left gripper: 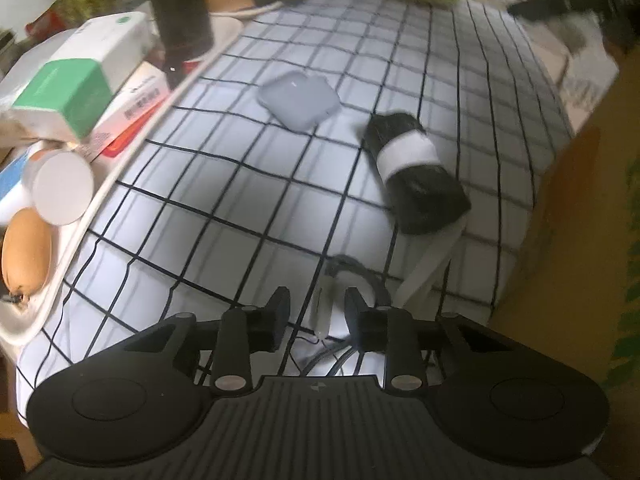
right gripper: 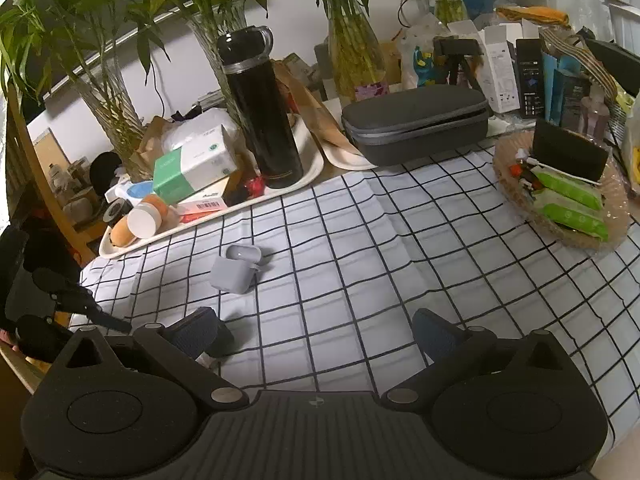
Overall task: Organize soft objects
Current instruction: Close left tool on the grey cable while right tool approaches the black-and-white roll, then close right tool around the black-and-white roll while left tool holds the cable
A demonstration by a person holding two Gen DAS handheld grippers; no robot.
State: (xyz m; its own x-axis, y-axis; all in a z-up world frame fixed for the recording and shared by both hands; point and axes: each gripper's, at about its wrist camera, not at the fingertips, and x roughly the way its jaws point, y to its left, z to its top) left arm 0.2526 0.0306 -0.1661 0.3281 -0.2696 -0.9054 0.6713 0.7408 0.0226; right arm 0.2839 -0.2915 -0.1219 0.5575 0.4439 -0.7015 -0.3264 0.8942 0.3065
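A grey soft earbud case (left gripper: 299,99) lies on the checked cloth (left gripper: 224,184), lid open in the right wrist view (right gripper: 237,269). A black roll with a white band (left gripper: 414,168) lies to its right, a white strip trailing from it. My left gripper (left gripper: 318,312) is narrowly open around a small white plug and grey cable (left gripper: 325,312) at the near cloth edge; I cannot tell whether the fingers touch it. My right gripper (right gripper: 316,336) is wide open and empty over the cloth, the case ahead to its left. The black roll peeks behind its left finger (right gripper: 196,336).
A white tray (right gripper: 312,168) at the back left holds a black flask (right gripper: 262,108), boxes (right gripper: 192,166) and jars. A grey zip case (right gripper: 416,124) and vases stand behind. A woven basket (right gripper: 560,236) with green packets is at the right. The cloth's right edge (left gripper: 516,280) drops off.
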